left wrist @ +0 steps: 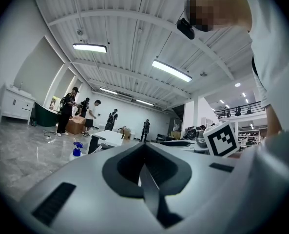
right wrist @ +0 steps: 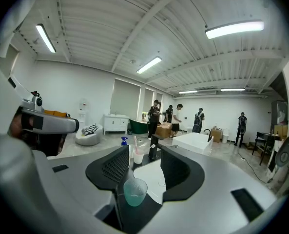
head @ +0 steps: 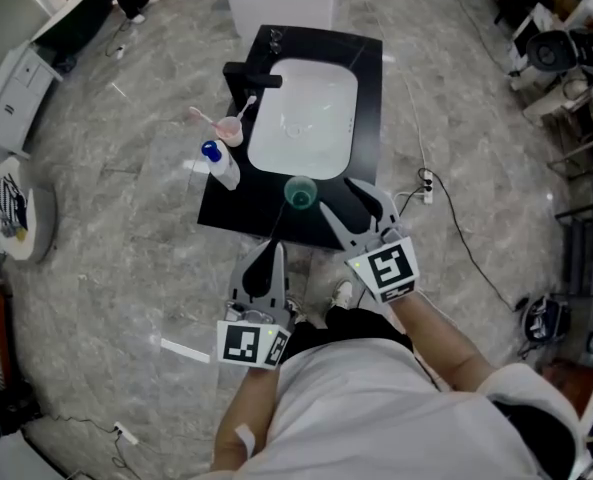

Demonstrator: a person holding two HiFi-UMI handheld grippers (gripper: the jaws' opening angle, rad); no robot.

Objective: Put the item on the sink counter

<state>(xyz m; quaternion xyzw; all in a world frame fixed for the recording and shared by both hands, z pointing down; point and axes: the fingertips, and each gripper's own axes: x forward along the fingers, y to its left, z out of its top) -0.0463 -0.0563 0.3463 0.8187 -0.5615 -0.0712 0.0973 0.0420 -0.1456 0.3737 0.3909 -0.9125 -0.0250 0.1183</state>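
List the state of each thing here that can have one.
Green cup: upright on the counter, ungripped.
Right gripper: fingers apart, gripping nothing.
Left gripper: fingers together, empty.
Pink cup: upright, toothbrush inside.
Spray bottle: upright, blue cap on.

Left tool (head: 275, 250) held level, jaws together; right tool (head: 340, 195) jaws apart.
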